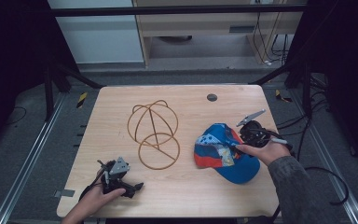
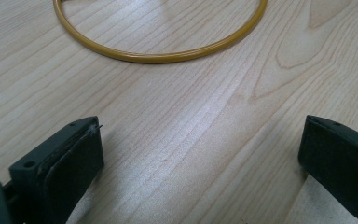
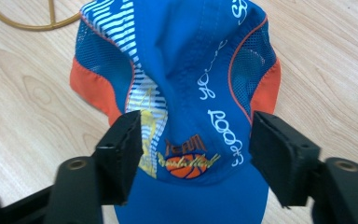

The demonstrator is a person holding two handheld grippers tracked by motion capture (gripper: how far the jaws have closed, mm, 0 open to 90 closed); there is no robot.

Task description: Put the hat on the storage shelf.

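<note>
A pale wooden surface [image 1: 186,100] stands on grey floor, with dark frames at the sides and a cabinet at the top. Right of centre lies the blue-and-orange cap [image 1: 223,151]; the right gripper [image 1: 242,140], partly hidden by the hand, straddles it, jaws apart. That gripper's view reveals the basketball logo. At lower left, the left gripper [image 1: 137,186] rests, jaws wide, near the cropped wire hat frame [image 1: 154,133].
</note>
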